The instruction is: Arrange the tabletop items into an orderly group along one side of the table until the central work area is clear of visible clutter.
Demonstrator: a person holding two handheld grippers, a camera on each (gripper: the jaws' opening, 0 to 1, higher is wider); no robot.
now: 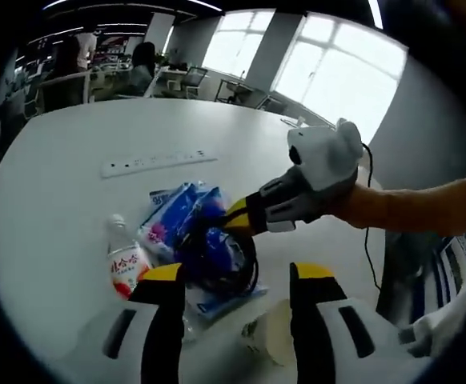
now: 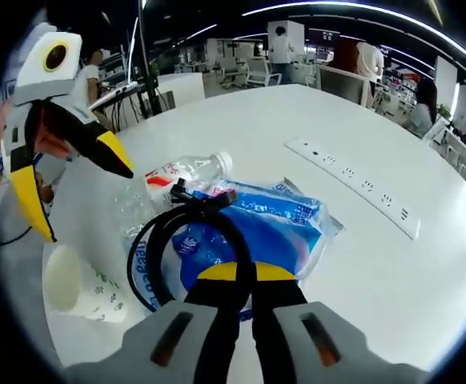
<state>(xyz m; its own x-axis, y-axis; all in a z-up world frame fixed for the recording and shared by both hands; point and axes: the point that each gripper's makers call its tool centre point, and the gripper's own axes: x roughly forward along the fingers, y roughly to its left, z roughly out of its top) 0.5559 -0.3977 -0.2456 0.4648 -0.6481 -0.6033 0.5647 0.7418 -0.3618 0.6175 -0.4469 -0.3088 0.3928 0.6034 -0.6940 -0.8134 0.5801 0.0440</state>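
Right gripper view: the right gripper (image 2: 245, 276) has its yellow-tipped fingers pressed together on a black cable (image 2: 162, 240), coiled in a loop over a blue and white plastic pack (image 2: 277, 224). A clear bottle (image 2: 186, 170) with a red label lies at 11 o'clock from the pack, a paper cup (image 2: 77, 286) on its side at 8 o'clock. The left gripper (image 2: 73, 192) hovers spread open. A white power strip (image 2: 353, 184) lies on the white table (image 2: 241, 120).

Bright windows (image 1: 329, 80), office desks (image 2: 257, 72), ceiling strip lights (image 2: 337, 10) beyond.
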